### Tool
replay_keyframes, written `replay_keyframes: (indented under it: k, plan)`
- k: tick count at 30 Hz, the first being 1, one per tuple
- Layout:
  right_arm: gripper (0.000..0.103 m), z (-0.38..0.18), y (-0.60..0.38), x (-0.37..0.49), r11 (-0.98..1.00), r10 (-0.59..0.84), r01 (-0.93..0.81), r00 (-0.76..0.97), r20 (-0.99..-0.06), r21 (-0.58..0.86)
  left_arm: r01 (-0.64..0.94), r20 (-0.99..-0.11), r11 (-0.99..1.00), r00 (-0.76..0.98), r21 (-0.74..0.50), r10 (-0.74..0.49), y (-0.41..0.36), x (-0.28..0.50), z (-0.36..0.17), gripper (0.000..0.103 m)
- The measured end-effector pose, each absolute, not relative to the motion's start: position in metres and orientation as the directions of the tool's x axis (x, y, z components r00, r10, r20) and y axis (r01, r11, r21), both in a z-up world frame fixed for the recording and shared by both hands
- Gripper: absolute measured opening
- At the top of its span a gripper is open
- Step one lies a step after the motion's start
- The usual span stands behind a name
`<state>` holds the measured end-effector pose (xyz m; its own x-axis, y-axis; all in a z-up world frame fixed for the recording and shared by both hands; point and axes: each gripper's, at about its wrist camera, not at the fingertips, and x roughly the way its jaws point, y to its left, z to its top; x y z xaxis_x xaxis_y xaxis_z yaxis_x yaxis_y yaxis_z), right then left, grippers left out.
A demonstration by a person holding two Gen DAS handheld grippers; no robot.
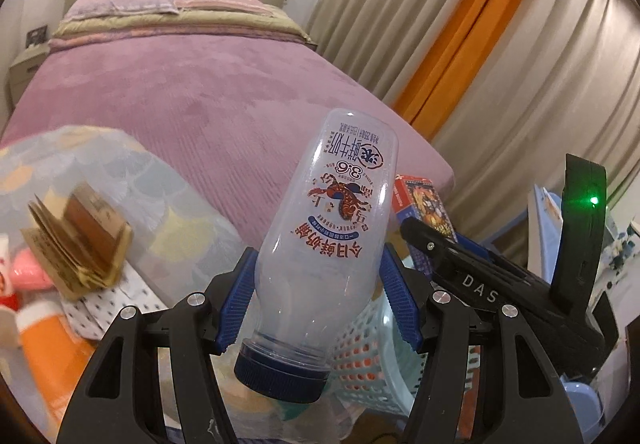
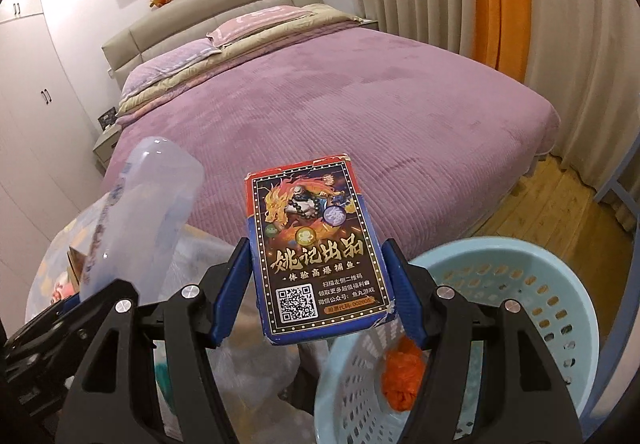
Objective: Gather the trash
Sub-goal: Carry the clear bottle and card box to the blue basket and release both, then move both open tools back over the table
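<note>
Holding trash in both claws beside purple-quilted bed [image 2: 380, 104]. Pale blue perforated plastic basket [image 2: 560, 284] below right, orange crumpled wrapper [image 2: 402, 372] already inside; two items left to drop. Left gripper [image 1: 320, 292] clamped on clear plastic milk bottle with dark blue cap [image 1: 332, 220], cap nearest camera, long axis pointing up-away. Right gripper [image 2: 316, 284] pinching flat blue printed card box [image 2: 316, 244], long axis forward.

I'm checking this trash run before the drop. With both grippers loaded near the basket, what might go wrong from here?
1. The clear plastic bottle with the blue cap sits tilted in the left gripper and may slip.
2. The right gripper pinches only the edges of the blue card box, which might twist.
3. The light blue perforated basket lies off to the right, so drops may miss.
</note>
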<state>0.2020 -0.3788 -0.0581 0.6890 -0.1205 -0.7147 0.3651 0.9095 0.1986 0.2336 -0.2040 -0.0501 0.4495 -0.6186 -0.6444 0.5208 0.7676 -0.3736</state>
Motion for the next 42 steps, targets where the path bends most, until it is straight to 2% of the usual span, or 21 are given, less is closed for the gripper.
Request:
replay_keyframes:
  k: [8,16,22,24,26,27,36,42]
  plan:
    - [0.062,-0.053,-0.382,0.182,0.902,-0.146,0.388,0.689,-0.71,0.19,0.539,-0.639,0.747,0.425,-0.391,-0.641,-0.203,0.222,-0.053,0.059]
    - [0.062,-0.088,-0.422,0.118,0.788,-0.241,0.592,0.551,-0.799,0.171,0.616,-0.655,0.676,0.32,-0.405,-0.685,-0.245,0.182,-0.068,0.059]
    - [0.065,-0.112,-0.445,0.092,0.731,-0.216,0.655,0.487,-0.846,0.191,0.702,-0.701,0.608,0.217,-0.372,-0.679,-0.297,0.153,-0.088,0.06]
    - [0.072,-0.11,-0.453,0.083,0.71,-0.231,0.679,0.479,-0.847,0.19,0.713,-0.715,0.604,0.207,-0.357,-0.667,-0.305,0.152,-0.093,0.061]
    - [0.073,-0.111,-0.458,0.074,0.688,-0.241,0.7,0.471,-0.848,0.193,0.721,-0.716,0.602,0.215,-0.343,-0.665,-0.304,0.151,-0.095,0.072]
    - [0.073,-0.111,-0.459,0.071,0.68,-0.239,0.706,0.471,-0.849,0.2,0.722,-0.713,0.603,0.221,-0.34,-0.666,-0.306,0.152,-0.093,0.072]
    - [0.073,-0.098,-0.463,0.051,0.692,-0.22,0.675,0.536,-0.815,0.257,0.718,-0.664,0.604,0.266,-0.346,-0.698,-0.277,0.143,-0.07,0.072]
    - [0.073,-0.059,-0.423,0.046,0.77,-0.224,0.576,0.646,-0.73,0.274,0.682,-0.603,0.635,0.348,-0.362,-0.718,-0.227,0.134,-0.045,0.072]
